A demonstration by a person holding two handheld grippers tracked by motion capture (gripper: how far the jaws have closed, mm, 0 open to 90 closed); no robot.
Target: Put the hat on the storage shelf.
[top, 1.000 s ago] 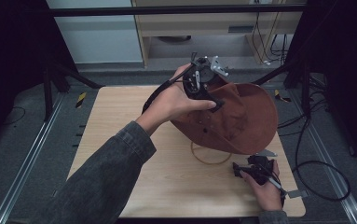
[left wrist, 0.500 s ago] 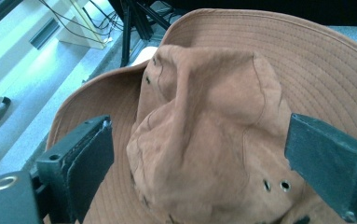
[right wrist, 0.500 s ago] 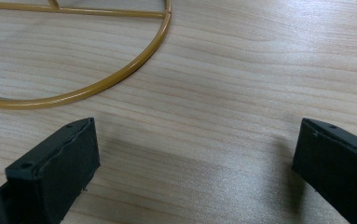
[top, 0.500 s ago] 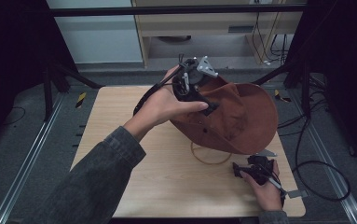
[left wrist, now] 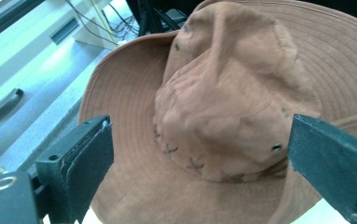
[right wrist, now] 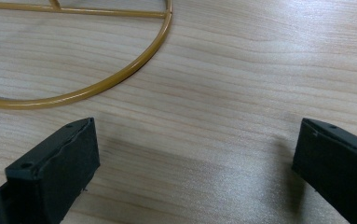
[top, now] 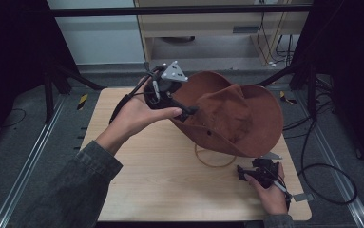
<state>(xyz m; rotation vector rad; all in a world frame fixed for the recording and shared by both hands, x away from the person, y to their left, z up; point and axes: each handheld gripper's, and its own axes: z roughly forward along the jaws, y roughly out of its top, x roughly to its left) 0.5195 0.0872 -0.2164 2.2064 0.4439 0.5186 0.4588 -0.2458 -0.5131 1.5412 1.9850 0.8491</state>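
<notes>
High view: my left gripper [top: 189, 111], held in the left hand [top: 137, 116], hangs at 9 o'clock of the brown wide-brimmed cloth hat [top: 236, 118]. I read its 2 black jaws as spread wide; they have just been opening, and nothing sits between them. The hat rests over a thin round gold wire stand [top: 213, 161] on the pale wooden table [top: 160, 175], toward the 2 o'clock part of the tabletop, its brim tilted up at the far side. My right gripper [top: 246, 173], in the right hand [top: 271, 194], lies low on the table at 6 o'clock of the hat, near the wire ring.

Left gripper view: the hat [left wrist: 232, 107] lies ahead of the jaws, crown facing the camera with its stitched band and small eyelets, apart from both pads.

Right gripper view: my right jaws stand spread over bare wood [right wrist: 223, 107], gripping nothing; the gold ring [right wrist: 120, 74] curves at 11 o'clock, apart from them.
</notes>
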